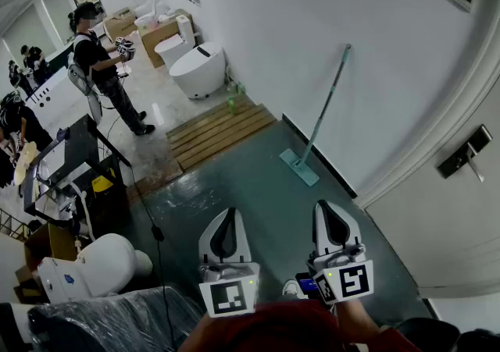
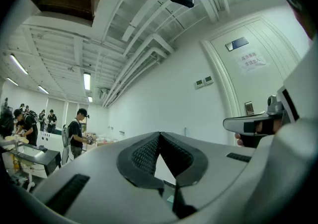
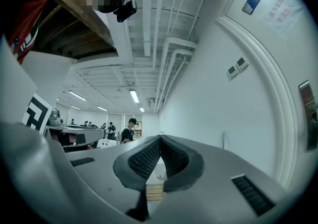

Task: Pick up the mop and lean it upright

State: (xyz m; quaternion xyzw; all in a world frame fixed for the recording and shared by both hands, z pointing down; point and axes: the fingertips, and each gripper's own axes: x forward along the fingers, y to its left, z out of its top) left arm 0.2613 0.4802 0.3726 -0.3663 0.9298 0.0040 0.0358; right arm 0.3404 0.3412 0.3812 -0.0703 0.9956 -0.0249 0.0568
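Tongs closed, level, left tongs [image 1: 228, 213] beside right tongs [image 1: 328, 206]

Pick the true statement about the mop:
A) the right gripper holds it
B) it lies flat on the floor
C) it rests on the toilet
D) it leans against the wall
D: the mop stands with its head on the floor and its handle against the wall.

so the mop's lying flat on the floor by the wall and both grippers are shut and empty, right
Not quite. The mop is not lying flat: the head view shows it leaning upright against the wall, with only its head on the floor. The rest holds: the left gripper and the right gripper are both shut and empty.
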